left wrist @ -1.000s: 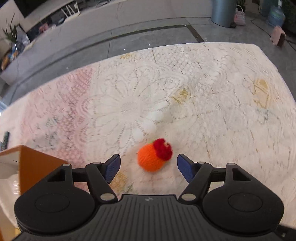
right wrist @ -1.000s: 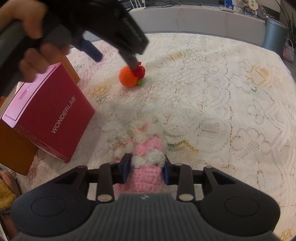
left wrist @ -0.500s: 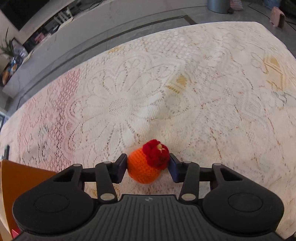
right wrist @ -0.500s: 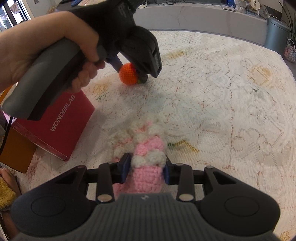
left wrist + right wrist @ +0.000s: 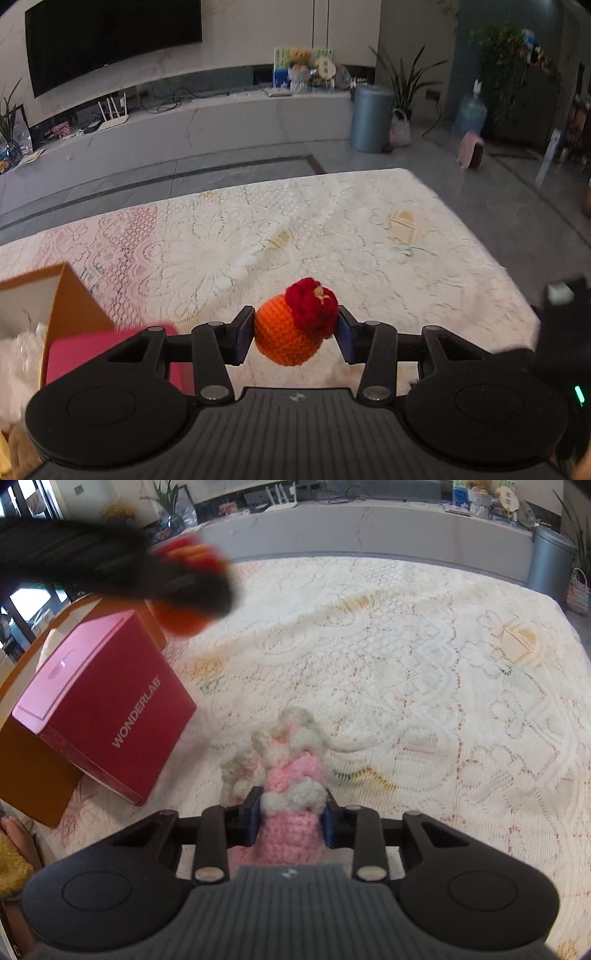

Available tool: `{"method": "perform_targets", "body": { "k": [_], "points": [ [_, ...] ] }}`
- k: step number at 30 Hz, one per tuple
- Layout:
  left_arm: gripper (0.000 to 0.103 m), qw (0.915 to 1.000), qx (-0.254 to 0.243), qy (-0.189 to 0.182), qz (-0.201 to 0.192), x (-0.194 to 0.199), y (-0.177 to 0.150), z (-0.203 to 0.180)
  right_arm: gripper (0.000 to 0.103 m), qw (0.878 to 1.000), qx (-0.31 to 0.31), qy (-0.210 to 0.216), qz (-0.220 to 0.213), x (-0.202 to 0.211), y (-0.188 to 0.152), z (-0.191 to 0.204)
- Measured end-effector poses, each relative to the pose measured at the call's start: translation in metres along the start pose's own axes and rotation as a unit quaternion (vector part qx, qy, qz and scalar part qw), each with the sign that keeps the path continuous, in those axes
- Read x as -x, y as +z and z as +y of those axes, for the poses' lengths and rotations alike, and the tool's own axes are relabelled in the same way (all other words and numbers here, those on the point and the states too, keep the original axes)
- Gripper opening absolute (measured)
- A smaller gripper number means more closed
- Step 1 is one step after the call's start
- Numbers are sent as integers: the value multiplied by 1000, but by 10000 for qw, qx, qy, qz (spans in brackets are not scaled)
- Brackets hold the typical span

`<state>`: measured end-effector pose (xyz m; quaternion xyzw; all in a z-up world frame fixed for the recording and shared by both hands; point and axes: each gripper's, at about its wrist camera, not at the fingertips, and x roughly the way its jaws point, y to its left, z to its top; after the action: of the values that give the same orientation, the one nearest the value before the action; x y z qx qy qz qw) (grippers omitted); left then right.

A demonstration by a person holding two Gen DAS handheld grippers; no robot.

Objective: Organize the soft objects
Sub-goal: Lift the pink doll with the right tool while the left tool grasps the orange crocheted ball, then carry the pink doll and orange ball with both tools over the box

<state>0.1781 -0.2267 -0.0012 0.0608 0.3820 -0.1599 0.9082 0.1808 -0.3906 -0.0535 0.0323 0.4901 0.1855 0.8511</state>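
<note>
My left gripper (image 5: 292, 334) is shut on an orange crocheted ball with a red flower top (image 5: 295, 326) and holds it up above the lace-covered table (image 5: 369, 236). In the right wrist view the left gripper shows as a dark blur at upper left (image 5: 147, 579) with the orange ball (image 5: 184, 620) under it. My right gripper (image 5: 291, 819) is shut on a pink and cream crocheted piece (image 5: 291, 775), low over the cloth.
A magenta WONDERLAB box (image 5: 103, 705) lies at the left against an orange open box (image 5: 33, 775); both also show in the left wrist view, magenta (image 5: 92, 354) and orange (image 5: 74, 310). The table's far edge and grey floor lie beyond.
My left gripper closed on the orange ball and lifted it off the cloth, swinging left toward the boxes. My right gripper has stayed shut on the pink piece, raising it slightly.
</note>
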Motion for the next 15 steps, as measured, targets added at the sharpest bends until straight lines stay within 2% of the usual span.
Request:
{"method": "perform_targets", "body": {
  "k": [2,7,12,15],
  "points": [
    [52,9998,-93,-164,-35,10,-12,-3,31,9996,163,-231,-43,3,-1,4],
    [52,9933,-1116,-288,-35,22,-29,-26,31,9992,-67,-397,-75,2,-2,6],
    [52,9869,-1585,-316,-26,22,-36,-34,31,9990,-213,-396,-62,1,-1,7],
    [52,9854,-1680,-271,28,16,-39,-32,31,9987,-385,-335,-72,1,-4,4]
  ]
}}
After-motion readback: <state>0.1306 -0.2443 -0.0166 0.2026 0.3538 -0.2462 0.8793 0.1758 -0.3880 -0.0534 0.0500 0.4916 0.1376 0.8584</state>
